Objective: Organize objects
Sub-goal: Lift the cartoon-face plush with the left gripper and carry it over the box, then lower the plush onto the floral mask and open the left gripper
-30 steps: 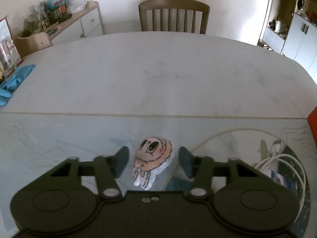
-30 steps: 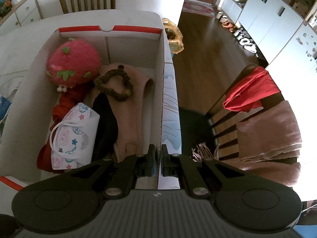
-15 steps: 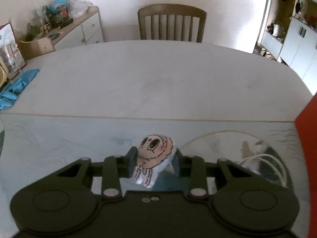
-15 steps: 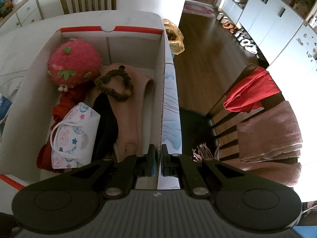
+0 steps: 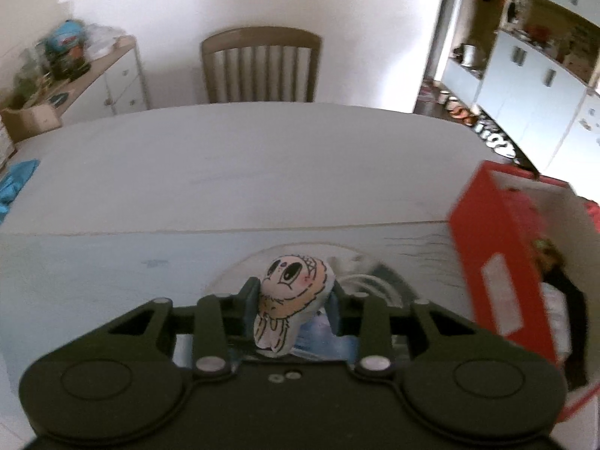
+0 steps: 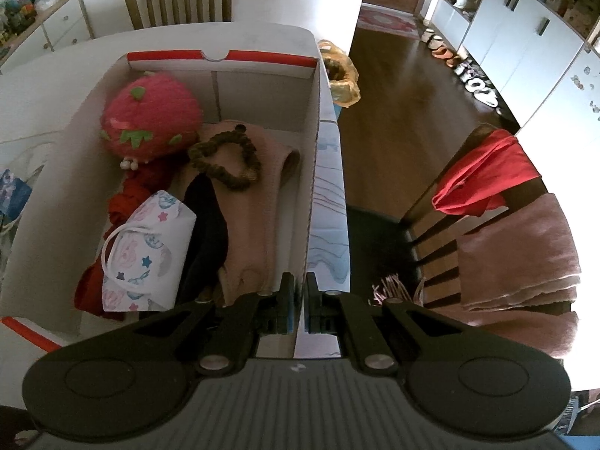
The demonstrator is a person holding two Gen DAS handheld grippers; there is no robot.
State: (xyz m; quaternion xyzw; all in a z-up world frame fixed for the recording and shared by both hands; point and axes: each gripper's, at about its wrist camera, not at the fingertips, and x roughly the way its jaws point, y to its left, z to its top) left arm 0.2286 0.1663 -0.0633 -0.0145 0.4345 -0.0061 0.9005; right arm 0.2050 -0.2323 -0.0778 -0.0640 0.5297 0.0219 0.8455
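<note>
Rightward, the box [image 5: 487,262] stands near a cable [image 5: 369,285]; left gripper [image 5: 294,300] grips the doll [image 5: 290,292], right gripper [image 6: 297,300] pinches the box wall.

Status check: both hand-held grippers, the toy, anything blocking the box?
Left hand-held gripper shut on cartoon toy. Right hand-held gripper pinching box wall. Box to the right, top open, nothing blocking.
</note>
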